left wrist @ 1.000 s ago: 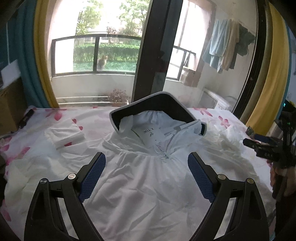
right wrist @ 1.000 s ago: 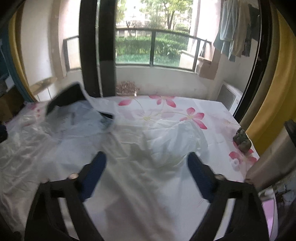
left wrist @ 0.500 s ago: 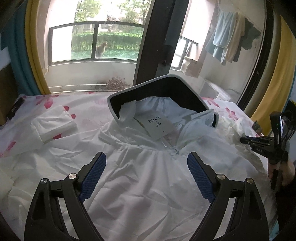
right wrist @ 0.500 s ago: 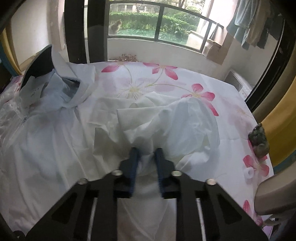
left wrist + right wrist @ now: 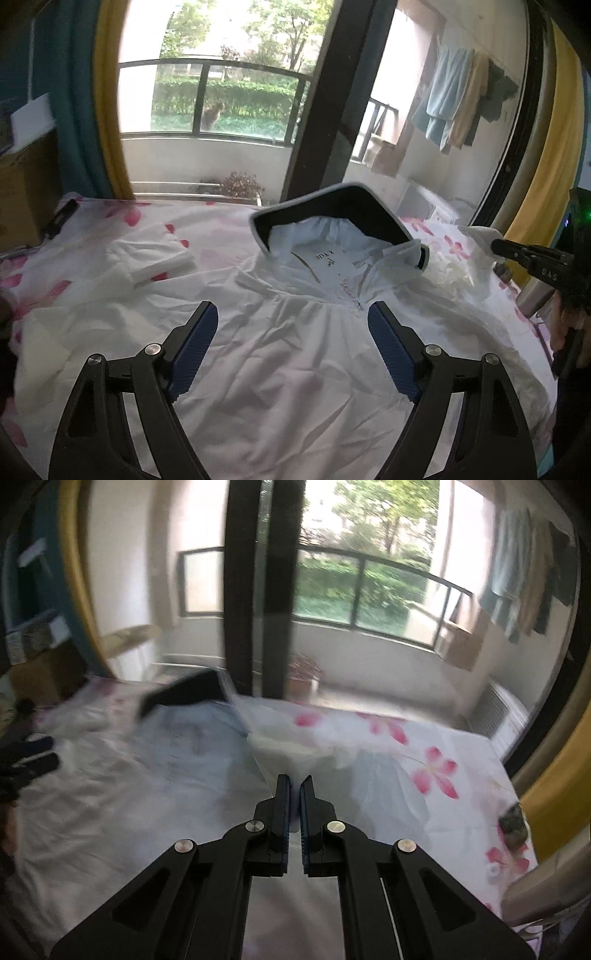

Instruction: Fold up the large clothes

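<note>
A: Jacket [image 5: 295, 354] lies flat on the bed [image 5: 406, 746] under the spread left tool [image 5: 291, 332]; right tool [image 5: 294, 786] pinches its sleeve [image 5: 295, 755].

B: Carry that sleeve across the chest, keeping the fabric taut.

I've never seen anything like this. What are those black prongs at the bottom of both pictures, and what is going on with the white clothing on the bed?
No robot here: a person holds a hand tool in each hand, each with two jaws and a camera looking forward along them. The black prongs are those jaws.

One picture comes from the left gripper. Its jaws stand wide apart and hold nothing, above a white hooded jacket spread on a flowered bedsheet. The jacket's dark-lined hood points toward the window.

The other picture comes from the right gripper. Its jaws are nearly closed on a fold of the white cloth, which looks like the jacket's sleeve; the picture is blurred, so I cannot be sure. The right gripper also shows at the edge of the left picture, with white cloth at its tip.

The job is folding the jacket.
</note>
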The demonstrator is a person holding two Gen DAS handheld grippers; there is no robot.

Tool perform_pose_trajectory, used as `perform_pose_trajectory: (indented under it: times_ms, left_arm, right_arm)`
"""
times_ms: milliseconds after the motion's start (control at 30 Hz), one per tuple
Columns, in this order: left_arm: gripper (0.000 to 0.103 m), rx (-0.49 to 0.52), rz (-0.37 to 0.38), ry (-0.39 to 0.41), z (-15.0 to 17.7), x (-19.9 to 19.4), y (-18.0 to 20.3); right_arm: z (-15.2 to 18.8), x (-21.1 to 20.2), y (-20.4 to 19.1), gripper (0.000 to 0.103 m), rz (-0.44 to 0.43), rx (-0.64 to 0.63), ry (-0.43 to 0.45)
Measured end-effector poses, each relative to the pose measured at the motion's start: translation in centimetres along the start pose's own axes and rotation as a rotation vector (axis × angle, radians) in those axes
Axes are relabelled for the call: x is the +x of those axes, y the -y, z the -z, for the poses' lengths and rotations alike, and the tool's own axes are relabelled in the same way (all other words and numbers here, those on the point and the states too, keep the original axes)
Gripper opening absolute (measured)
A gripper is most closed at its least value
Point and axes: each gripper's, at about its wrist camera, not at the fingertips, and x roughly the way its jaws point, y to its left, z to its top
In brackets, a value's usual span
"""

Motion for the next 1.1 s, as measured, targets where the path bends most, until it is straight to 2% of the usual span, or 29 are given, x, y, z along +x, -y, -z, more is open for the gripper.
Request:
perform_pose_trajectory:
  times_ms: [167,433,600,867,900,967,1033,1100]
  left_arm:
    - [0.086,-0.034,0.012,0.020,0.3,-2.2,-2.5]
    - [0.086,-0.048,-0.016,0.037,1.1,-4.5,-6.1]
    - [0.086,-0.066,-0.031,0.029,1.2,-4.6,-7.4]
    - [0.086,-0.089,-0.016,0.002,0.7,-3.7,-7.8]
    - [0.086,-0.087,-0.019,-0.002,0.7,-3.5,-7.6]
    - [0.086,-0.084,-0.015,-0.013,0.5,-3.0,-7.1]
    - [0.086,-0.080,-0.006,-0.024,0.3,-2.7,-6.3]
    - [0.086,-0.066,0.005,-0.038,0.2,-2.2,-5.3]
  right_arm:
    - [-0.2,0.4,-5.1,0.004,-0.088,-0.037,0.009]
    - [-0.1,2.0,-12.9,0.004,-0.235,-0.079,-0.048]
    - [0.1,3.9,-16.2,0.004,-0.292,-0.100,-0.103]
    - [0.1,6.5,-18.7,0.006,-0.410,-0.107,-0.153]
    - [0.2,7.2,-18.7,0.007,-0.436,-0.094,-0.179]
    - [0.4,7.6,-18.7,0.018,-0.465,-0.085,-0.205]
    - [0.7,6.8,-17.6,0.036,-0.463,-0.071,-0.195]
    - [1.1,5.5,-16.0,0.046,-0.435,-0.063,-0.181]
